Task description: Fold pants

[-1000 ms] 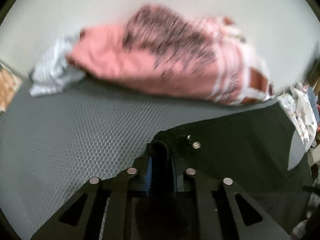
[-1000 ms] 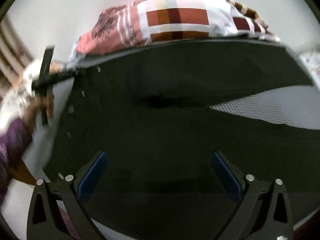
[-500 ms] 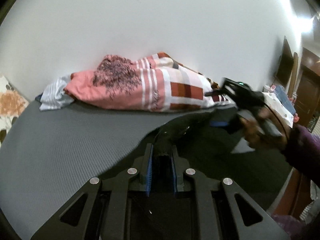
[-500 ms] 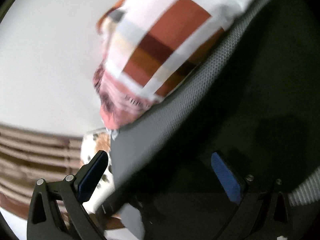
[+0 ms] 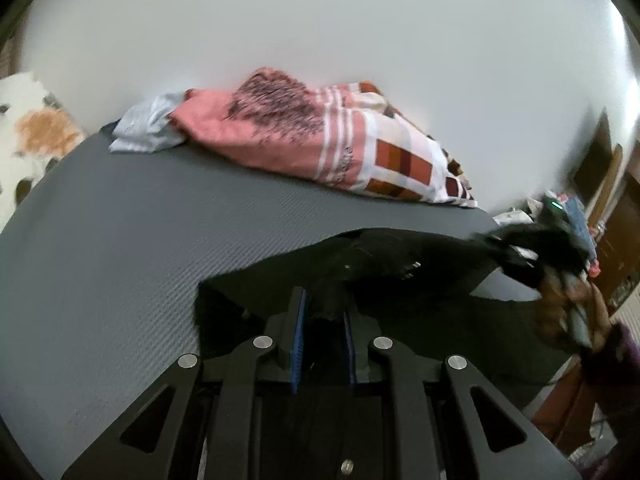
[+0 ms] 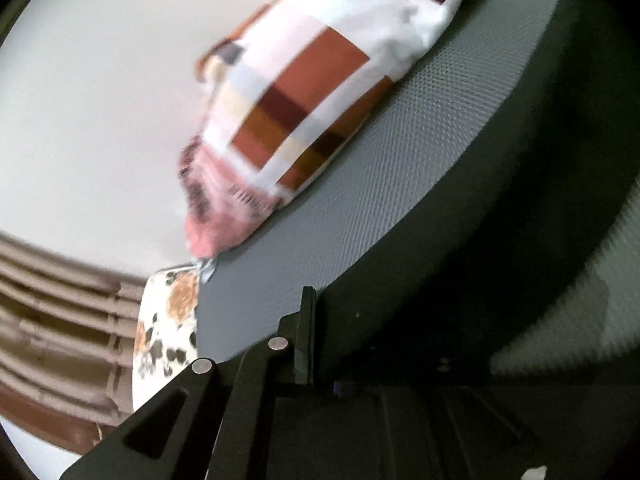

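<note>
In the left wrist view the left gripper (image 5: 323,320) is sitting at the lower centre of the frame with its two blue-lined fingers (image 5: 299,332) drawn close together, pinching a bunched edge of the black pants (image 5: 400,272) between them. From that pinch the dark cloth is spreading up and to the right across the middle of the frame, lying partly on the grey mat (image 5: 120,248) and rising toward the right edge. There the right gripper (image 5: 532,248) is showing as a blurred dark shape, gripped by the person's hand (image 5: 572,308), with the far end of the pants gathered at it. In the right wrist view, only the left-hand finger (image 6: 306,336) of that gripper is showing at the lower centre of the frame; the other is lost under the black fabric (image 6: 500,280) filling the lower right, so I cannot tell how far its jaws are parted or whether they are clamping the cloth. A patterned blanket (image 5: 340,148) in pink, white and rust checks is lying along the far edge of the mat in the upper middle of the left view, with a pale blue cloth (image 5: 148,128) just beside it on the left, and a floral cushion (image 5: 36,136) is sitting at the left edge.
</note>
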A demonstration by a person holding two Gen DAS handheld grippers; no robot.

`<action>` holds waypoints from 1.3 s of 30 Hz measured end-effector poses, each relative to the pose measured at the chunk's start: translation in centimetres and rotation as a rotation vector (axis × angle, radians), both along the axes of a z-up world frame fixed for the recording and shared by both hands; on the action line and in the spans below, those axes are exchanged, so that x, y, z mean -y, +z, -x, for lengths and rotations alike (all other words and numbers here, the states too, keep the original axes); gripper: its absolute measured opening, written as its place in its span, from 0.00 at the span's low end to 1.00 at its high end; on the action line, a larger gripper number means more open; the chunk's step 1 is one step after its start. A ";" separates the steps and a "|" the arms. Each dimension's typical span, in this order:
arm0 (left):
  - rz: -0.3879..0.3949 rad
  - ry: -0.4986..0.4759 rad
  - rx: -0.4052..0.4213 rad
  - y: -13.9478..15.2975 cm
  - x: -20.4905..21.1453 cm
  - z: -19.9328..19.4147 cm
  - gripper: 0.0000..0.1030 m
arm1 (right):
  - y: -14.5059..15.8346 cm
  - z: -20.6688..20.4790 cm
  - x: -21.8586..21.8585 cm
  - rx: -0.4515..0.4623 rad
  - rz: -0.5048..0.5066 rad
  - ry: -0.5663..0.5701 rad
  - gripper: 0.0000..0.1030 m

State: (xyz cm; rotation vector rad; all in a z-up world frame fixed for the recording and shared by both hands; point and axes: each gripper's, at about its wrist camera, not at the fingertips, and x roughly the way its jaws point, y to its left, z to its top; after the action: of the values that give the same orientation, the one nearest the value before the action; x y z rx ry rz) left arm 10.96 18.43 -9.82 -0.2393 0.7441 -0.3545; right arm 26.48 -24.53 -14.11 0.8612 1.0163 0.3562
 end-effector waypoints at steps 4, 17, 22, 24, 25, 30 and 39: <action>-0.033 0.017 -0.010 -0.2 -0.6 2.5 0.17 | 0.7 6.3 -0.5 0.007 -0.021 0.004 0.07; -0.131 0.022 -0.132 -5.1 -1.0 8.1 0.18 | -6.0 16.1 -0.5 -0.158 -0.009 0.029 0.07; -0.189 0.009 -0.148 -6.0 -0.5 8.4 0.18 | -6.7 17.0 -0.9 -0.169 0.008 0.039 0.07; -0.208 0.006 -0.146 -6.2 -0.5 8.6 0.18 | -6.9 17.4 -0.9 -0.170 0.006 0.041 0.07; -0.214 0.006 -0.146 -6.1 -0.5 8.6 0.18 | -6.8 17.6 -0.9 -0.166 0.013 0.045 0.07; -0.247 0.010 -0.144 -5.8 -0.5 9.2 0.20 | -7.0 18.0 -1.5 -0.171 0.016 0.073 0.07; -0.329 0.230 -0.203 -4.8 -4.3 9.6 0.51 | -7.2 18.3 -1.7 -0.166 0.006 0.089 0.06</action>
State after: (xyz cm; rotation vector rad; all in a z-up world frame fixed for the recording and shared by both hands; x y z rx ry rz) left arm 1.39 22.77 -14.64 -0.0485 0.9511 0.0137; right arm 8.20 -22.88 -21.31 0.8518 1.2118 0.3612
